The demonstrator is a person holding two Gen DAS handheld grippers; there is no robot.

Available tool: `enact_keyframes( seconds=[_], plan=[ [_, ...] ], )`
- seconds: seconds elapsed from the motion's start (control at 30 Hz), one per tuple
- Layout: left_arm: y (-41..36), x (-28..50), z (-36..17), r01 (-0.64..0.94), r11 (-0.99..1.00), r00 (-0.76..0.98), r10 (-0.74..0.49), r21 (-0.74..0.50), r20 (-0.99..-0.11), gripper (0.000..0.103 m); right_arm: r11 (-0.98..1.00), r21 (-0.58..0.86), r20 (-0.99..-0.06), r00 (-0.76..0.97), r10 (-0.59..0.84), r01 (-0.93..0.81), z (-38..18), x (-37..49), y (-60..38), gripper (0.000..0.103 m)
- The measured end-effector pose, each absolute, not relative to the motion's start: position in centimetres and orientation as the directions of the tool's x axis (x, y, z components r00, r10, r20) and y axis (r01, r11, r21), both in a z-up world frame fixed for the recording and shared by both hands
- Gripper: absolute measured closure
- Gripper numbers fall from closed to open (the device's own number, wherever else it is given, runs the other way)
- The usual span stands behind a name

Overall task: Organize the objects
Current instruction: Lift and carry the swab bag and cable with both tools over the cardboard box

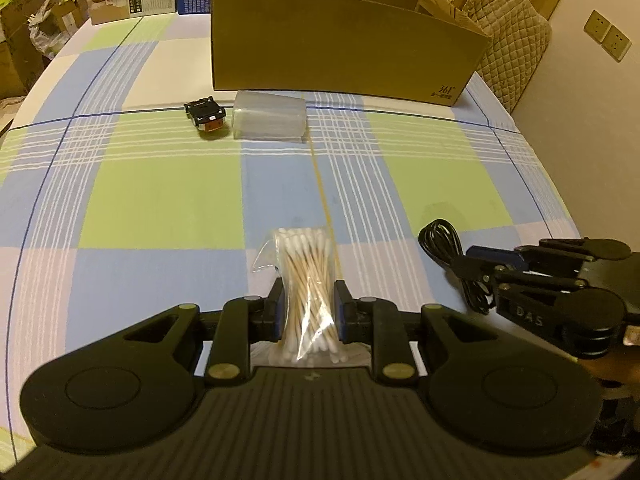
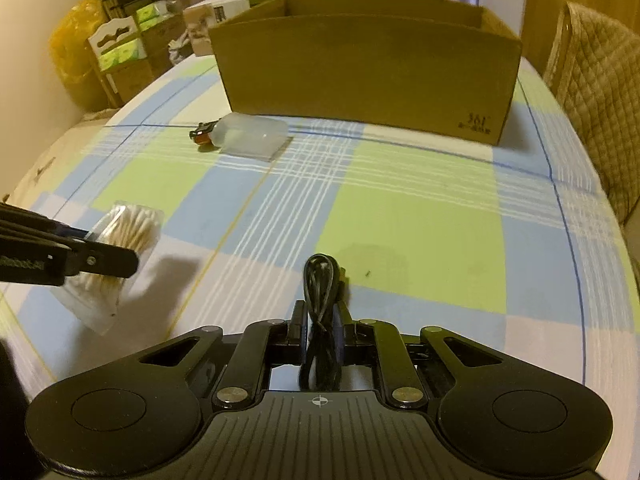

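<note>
On the table [image 1: 160,200], swab bag [image 1: 306,280] near front with cable [image 1: 444,240] to its right, toy car [image 1: 206,114] just left of, maybe touching, plastic case [image 1: 270,116], both before box [image 1: 340,52], chair [image 1: 508,40] behind-right.

surface: checked tablecloth [image 1: 160,200] | on it: cardboard box [image 1: 344,44]; toy car [image 1: 206,114]; clear plastic case [image 1: 270,118]

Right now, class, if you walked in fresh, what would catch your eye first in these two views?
Each gripper grips something: the left gripper pinches a bag of cotton swabs, and the right gripper clamps a coiled black cable. Beyond them, a big open cardboard box stands at the far side of the checked tablecloth, with a toy car and a clear plastic case before it.
</note>
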State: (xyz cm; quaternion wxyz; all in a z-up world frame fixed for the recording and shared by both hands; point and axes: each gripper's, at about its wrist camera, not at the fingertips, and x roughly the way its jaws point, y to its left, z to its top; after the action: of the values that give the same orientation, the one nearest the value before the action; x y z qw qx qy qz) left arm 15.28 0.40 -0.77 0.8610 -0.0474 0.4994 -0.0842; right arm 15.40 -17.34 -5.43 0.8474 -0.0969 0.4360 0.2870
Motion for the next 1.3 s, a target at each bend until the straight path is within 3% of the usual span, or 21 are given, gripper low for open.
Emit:
enact_keyframes(
  seconds=[0.07, 0.23, 0.37, 0.4, 0.43, 1.3],
  plan=[
    [0.5, 15.0, -0.6, 0.097, 0.982, 0.488, -0.190, -0.163, -0.852, 0.084, 0.814, 0.074, -0.795, 0.459, 0.396, -0.576, -5.5, 15.4, -17.1, 0.090],
    [0.9, 14.8, -0.7, 0.087, 0.983, 0.487, -0.186, -0.164, -0.853, 0.084, 0.818, 0.044, -0.800, 0.470, 0.373, -0.574, -6.3, 15.6, -16.7, 0.073],
    [0.9, 15.1, -1.0, 0.083, 0.983, 0.484, -0.185, -0.166, -0.855, 0.084, 0.814, 0.013, -0.800, 0.483, 0.357, -0.581, -7.0, 15.9, -16.3, 0.073],
    [0.8, 15.2, -1.1, 0.083, 0.982, 0.483, -0.186, -0.167, -0.856, 0.084, 0.816, 0.012, -0.800, 0.485, 0.355, -0.578, -7.2, 16.0, -16.2, 0.075],
    [0.8, 15.3, -1.2, 0.083, 0.982, 0.482, -0.187, -0.168, -0.856, 0.084, 0.820, 0.010, -0.798, 0.490, 0.351, -0.572, -7.2, 16.0, -16.2, 0.086],
    [-0.5, 12.9, 2.0, 0.119, 0.980, 0.521, -0.197, -0.158, -0.831, 0.084, 0.870, 0.136, -0.737, 0.538, 0.409, -0.475, -1.5, 11.9, -19.3, 0.087]
  ],
)
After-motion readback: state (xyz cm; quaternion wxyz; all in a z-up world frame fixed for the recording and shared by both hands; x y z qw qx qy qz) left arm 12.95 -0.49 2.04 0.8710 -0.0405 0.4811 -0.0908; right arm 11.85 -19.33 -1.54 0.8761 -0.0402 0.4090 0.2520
